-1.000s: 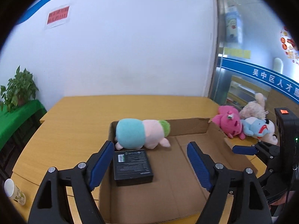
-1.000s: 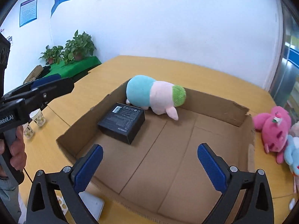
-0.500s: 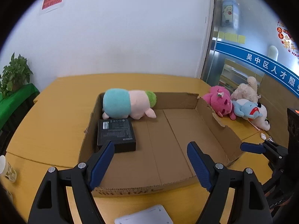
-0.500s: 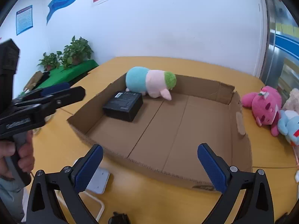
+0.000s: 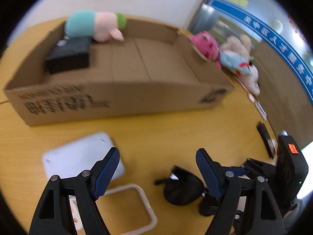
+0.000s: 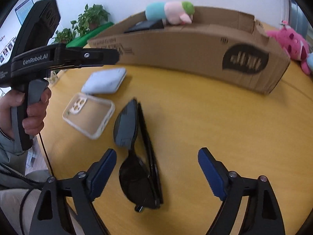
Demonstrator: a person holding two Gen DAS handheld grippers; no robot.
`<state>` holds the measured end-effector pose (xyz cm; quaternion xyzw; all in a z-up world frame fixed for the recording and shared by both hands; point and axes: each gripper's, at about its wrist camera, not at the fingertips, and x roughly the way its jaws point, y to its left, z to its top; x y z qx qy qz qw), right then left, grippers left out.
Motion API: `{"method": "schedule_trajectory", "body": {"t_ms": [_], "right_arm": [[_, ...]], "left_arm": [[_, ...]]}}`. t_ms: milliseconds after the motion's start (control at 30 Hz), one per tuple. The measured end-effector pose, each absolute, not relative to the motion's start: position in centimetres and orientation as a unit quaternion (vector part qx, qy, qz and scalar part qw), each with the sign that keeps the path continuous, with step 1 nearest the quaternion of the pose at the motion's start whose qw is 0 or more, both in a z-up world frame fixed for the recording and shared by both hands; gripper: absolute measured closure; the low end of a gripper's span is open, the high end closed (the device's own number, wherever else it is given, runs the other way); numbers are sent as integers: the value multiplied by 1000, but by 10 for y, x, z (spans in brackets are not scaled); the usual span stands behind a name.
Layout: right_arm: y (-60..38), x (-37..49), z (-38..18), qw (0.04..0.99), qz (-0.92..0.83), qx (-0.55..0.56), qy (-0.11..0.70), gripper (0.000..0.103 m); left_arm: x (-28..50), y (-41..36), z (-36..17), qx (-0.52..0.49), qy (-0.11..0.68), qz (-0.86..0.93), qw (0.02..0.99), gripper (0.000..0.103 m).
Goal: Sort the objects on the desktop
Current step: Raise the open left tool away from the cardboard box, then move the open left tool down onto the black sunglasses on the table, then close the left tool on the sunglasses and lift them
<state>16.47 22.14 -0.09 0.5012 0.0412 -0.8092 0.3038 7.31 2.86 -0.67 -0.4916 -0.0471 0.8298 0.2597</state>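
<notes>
A shallow cardboard box (image 5: 117, 98) (image 6: 195, 45) holds a teal, pink and green plush (image 5: 93, 24) (image 6: 170, 11) and a black box (image 5: 68, 55) (image 6: 144, 25). In front of it on the table lie a white slab (image 5: 78, 156) (image 6: 104, 82), a clear phone case (image 5: 129, 211) (image 6: 89, 114) and folded black sunglasses (image 5: 182, 190) (image 6: 137, 156). My left gripper (image 5: 157, 173) is open and empty above the table between the case and the sunglasses. My right gripper (image 6: 156, 173) is open and empty, low over the sunglasses, which lie between its fingers.
A pink plush (image 5: 205, 46) (image 6: 289, 41), a blue plush (image 5: 234, 62) and a beige plush (image 5: 238, 43) lie right of the box. A dark flat item (image 5: 266, 139) lies near the table's right edge. Potted plants (image 6: 86, 23) stand beyond the table at left.
Both grippers have pulled back from over the box and tilted down to the near table. The slab, phone case and sunglasses have come into view. Both stay open.
</notes>
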Motion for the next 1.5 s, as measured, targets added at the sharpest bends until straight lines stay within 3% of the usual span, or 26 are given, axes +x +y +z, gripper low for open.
{"method": "schedule_trajectory", "body": {"t_ms": [167,233,533,700,867,900,933,1000,1067,1500], "right_arm": [[205,178,-10,306,-806,501,82,38],[200,177,-8,310,-808,496,77,59],[216,142,-6,248,-831,498,-18,64],[209,134,-6,253,-831,494,-31,66],[213,139,-9,262,-827,495,-47,69],[216,139,-10,263,-827,494,-51,69],[216,139,-10,264,-826,494,-54,70],[217,139,-9,270,-824,494,-53,70],[215,140,-9,285,-821,491,-53,82],[206,139,-3,303,-816,490,-54,84]], "left_arm": [[80,45,-14,-499,-40,814,295,23],[81,46,-14,-496,-40,815,296,23],[70,46,-24,-510,-79,796,317,23],[59,60,-43,-539,-120,758,348,25],[60,70,-49,-541,-107,759,346,30],[60,70,-50,-541,-108,759,345,39],[59,70,-51,-546,-109,756,343,56],[58,68,-59,-564,-134,734,354,69],[60,68,-58,-560,-131,740,349,69],[64,58,-43,-538,-121,760,345,73]]}}
